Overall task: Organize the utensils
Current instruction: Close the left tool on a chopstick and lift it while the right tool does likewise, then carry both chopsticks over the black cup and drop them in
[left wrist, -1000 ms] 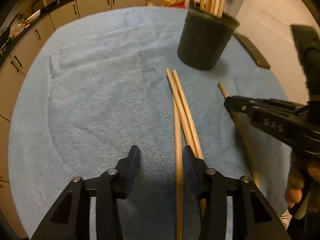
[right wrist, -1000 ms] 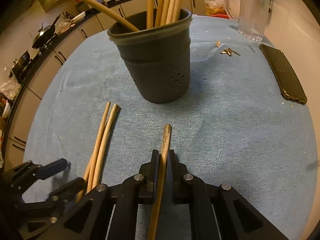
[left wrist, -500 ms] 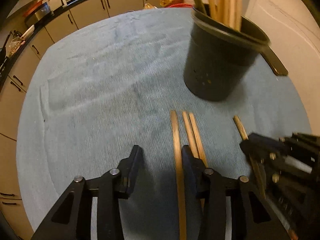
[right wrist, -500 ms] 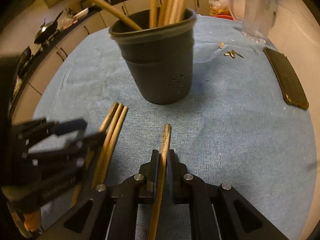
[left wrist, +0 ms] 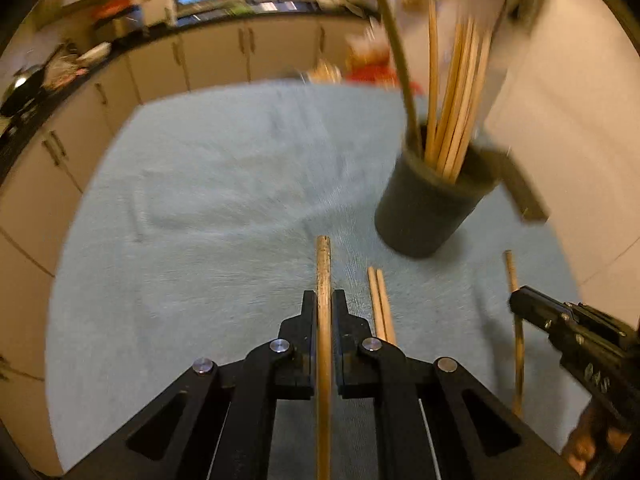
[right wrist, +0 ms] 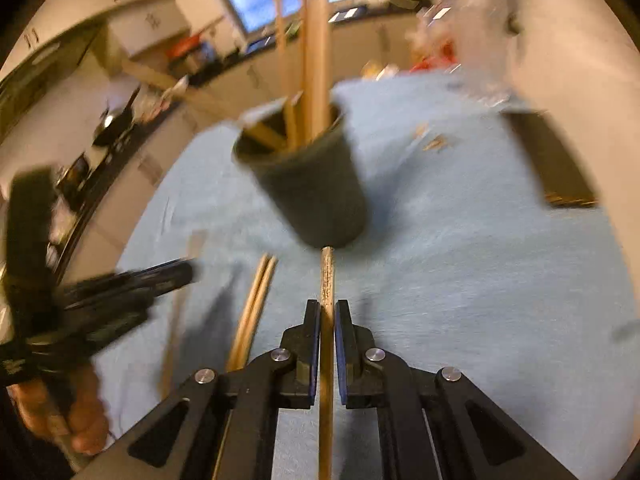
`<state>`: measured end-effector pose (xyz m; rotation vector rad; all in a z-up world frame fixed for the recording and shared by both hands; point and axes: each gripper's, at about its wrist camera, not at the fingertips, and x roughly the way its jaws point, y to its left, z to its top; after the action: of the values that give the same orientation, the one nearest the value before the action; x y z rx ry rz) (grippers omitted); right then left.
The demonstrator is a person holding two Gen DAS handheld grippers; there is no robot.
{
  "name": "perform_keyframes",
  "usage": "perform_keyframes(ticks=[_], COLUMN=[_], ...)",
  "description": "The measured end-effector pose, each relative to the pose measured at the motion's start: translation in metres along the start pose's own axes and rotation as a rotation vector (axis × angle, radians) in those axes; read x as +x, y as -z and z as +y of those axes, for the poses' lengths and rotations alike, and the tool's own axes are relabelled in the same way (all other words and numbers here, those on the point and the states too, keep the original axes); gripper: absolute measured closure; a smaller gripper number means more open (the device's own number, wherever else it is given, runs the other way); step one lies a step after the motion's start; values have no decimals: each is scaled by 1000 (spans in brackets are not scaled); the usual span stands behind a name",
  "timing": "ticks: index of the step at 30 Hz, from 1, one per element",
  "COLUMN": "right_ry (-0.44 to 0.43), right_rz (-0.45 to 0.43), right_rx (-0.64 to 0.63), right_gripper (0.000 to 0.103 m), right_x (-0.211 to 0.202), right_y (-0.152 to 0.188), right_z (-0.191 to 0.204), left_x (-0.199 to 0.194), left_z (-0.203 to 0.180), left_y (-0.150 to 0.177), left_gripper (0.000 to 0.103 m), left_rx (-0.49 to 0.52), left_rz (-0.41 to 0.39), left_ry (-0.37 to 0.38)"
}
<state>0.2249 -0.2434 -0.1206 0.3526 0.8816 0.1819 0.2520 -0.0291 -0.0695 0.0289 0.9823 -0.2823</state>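
Left gripper: jaws pressed together on one wooden chopstick, which runs lengthwise between the pads and juts ahead of the tips over the blue towel. Right gripper: likewise clamped on a second chopstick, its far end reaching toward the foot of the dark utensil holder. The holder stands on the towel, and several chopsticks and one curved, darker handle stick up out of it. Two loose chopsticks lie side by side on the towel, just right of the left gripper's fingers in the left wrist view, and between the two grippers in the right wrist view. Dark flat object, probably a phone, lies on the towel's far right edge, well apart from the holder. A few small scraps sit on the cloth behind the holder. Kitchen cabinets and a window show in the background. Both views are motion-blurred.
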Motion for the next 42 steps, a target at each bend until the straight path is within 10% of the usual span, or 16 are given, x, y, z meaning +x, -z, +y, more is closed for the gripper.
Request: perform_keyframes(ticks=[7,22,42], right_ry=[7,-23,-92], right_rz=[-231,-401,-590], right_rx=[-31,-55,32], right_gripper=[95,95,95], right_x=[-84,-164,-196], right_y=[14,41,-59], right_z=[11,25,8], left_x=[-102,-159,-174], left_z=[23,16,-13], left_y=[29,63,-70], left_gripper=[96,96,96], left_rx=[-122,-150,-165], left_rz=[-230,-343,-584], left_ry=[10,-9,69])
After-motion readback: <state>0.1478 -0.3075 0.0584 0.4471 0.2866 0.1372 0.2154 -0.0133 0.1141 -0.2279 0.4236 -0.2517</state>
